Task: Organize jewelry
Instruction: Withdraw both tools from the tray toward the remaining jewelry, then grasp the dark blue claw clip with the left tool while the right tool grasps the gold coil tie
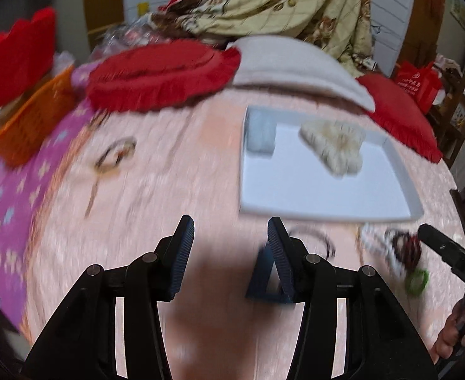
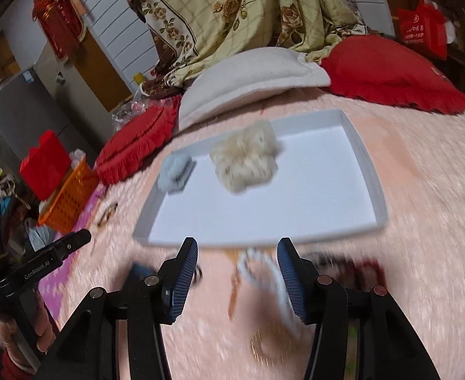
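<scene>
A white tray [image 1: 311,190] [image 2: 264,212] lies on the pink bedspread and holds a cream scrunchie [image 1: 333,147] [image 2: 245,160] and a pale blue scrunchie [image 1: 259,136] [image 2: 175,171]. In front of it lie a white bead bracelet [image 2: 264,272] [image 1: 378,247], a dark red piece [image 1: 406,247] [image 2: 368,269], a green ring [image 1: 417,280] and a thin dark loop [image 1: 314,237]. My left gripper [image 1: 229,221] [image 2: 70,243] hangs open over bare bedspread, holding nothing. My right gripper [image 2: 237,243] [image 1: 448,253] is open above the bead bracelet, its pads clear of it.
A dark blue object [image 1: 264,280] [image 2: 140,270] lies by the left gripper's right finger. A brown bracelet [image 1: 115,155] sits far left, a gold ring [image 2: 264,345] close in. An orange basket [image 1: 26,126] [image 2: 70,196], red cushions [image 1: 162,76] and a white pillow [image 2: 254,79] border the bed.
</scene>
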`<state>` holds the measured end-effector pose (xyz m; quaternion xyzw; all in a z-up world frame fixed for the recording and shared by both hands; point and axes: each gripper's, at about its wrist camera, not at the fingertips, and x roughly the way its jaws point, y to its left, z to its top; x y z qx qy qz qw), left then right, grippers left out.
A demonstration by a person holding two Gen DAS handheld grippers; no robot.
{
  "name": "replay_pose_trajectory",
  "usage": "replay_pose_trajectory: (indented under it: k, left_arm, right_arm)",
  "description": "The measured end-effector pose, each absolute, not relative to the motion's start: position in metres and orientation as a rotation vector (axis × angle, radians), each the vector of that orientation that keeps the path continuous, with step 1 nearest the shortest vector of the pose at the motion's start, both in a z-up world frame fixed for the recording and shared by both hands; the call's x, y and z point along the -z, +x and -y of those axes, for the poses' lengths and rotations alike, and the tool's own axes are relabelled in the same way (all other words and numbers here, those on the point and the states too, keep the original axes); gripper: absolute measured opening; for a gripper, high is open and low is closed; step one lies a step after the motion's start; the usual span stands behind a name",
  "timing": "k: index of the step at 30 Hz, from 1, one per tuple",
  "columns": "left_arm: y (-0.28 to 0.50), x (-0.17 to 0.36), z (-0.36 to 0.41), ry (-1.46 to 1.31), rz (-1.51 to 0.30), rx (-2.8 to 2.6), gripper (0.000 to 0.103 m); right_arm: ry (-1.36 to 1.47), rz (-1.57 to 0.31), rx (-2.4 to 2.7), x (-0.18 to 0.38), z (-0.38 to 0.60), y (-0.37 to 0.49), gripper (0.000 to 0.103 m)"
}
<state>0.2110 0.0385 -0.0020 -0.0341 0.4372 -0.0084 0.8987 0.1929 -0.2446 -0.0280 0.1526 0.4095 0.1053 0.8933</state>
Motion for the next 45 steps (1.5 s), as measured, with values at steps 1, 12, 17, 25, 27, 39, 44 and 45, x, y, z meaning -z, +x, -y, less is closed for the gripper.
replay_pose_trajectory:
  k: [1,12,17,25,27,39,44,45]
  left_arm:
    - [0.2,0.006,-0.04,-0.072,-0.91,0.005,0.048]
    - [0.131,0.017,-0.064,-0.108,-0.883,-0.121,0.048]
    - [0.121,0.018,-0.075,-0.109,-0.882,-0.162,0.048]
    - [0.12,0.035,-0.073,-0.091,-0.923,-0.143,0.048]
    - [0.121,0.037,-0.071,-0.102,-0.933,-0.13,0.048]
    - [0.145,0.045,-0.066,-0.149,-0.987,-0.066,0.048]
    - [0.172,0.048,-0.062,-0.219,-1.022,0.015,0.048]
    - [0.177,0.047,-0.061,-0.237,-1.023,0.034,0.048]
  right_arm:
    - [0.301,-0.841,-0.21,0.028,0.244,0.184,0.051]
    - [0.213,-0.749,-0.128,0.042,0.235,0.118,0.051]
    - [0.212,-0.753,-0.119,0.043,0.235,0.109,0.05]
    - [0.278,-0.848,-0.137,0.057,0.247,0.113,0.05]
    - [0.292,-0.856,-0.144,0.061,0.25,0.112,0.05]
    - [0.295,-0.846,-0.111,0.072,0.278,0.102,0.046]
    - [0.301,-0.858,-0.194,0.078,0.27,0.107,0.042]
    - [0.3,-0.86,-0.212,0.08,0.266,0.109,0.042]
